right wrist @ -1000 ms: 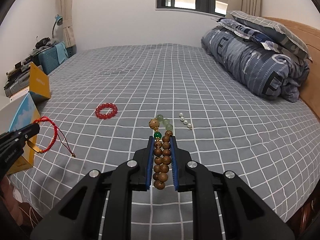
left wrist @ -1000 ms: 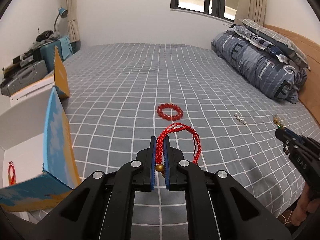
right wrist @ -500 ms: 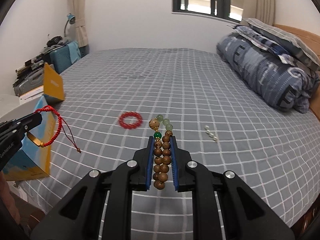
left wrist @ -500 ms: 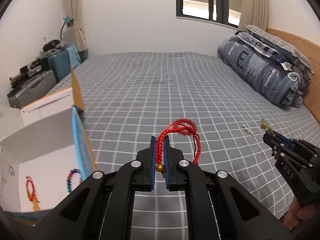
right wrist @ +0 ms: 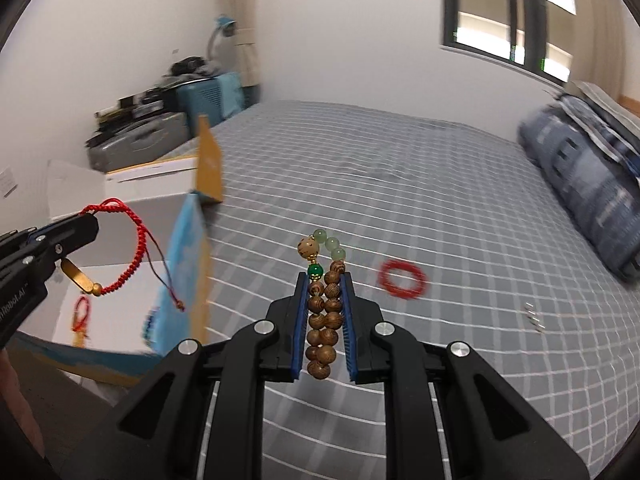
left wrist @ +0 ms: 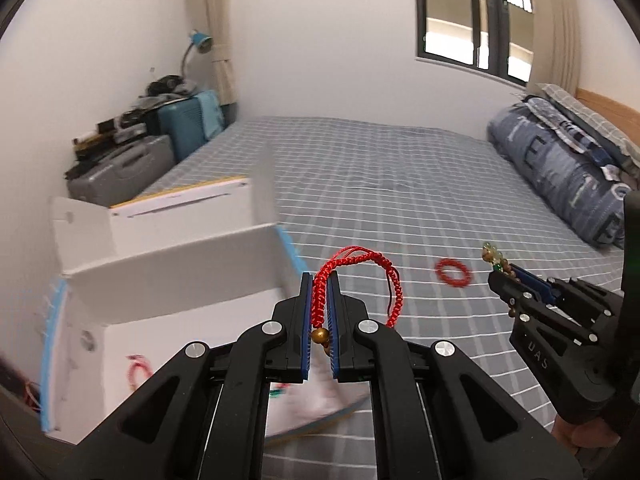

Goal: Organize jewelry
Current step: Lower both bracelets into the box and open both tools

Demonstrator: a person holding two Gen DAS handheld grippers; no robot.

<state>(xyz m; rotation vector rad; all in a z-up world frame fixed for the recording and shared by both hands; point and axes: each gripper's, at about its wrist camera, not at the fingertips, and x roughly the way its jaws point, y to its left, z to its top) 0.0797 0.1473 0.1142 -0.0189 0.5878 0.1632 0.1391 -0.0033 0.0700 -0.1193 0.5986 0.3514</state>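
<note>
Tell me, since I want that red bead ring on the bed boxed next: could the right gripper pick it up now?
Probably not yet: the right gripper is shut on the wooden bead bracelet, so its jaws are full, though nothing blocks the red bead ring.

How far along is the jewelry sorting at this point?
Partway. Done: the white box already holds a red piece. In hand: left tool grips the red cord bracelet; right tool grips the wooden bead bracelet. Left: the red bead bracelet and small pearls on the bed.
</note>
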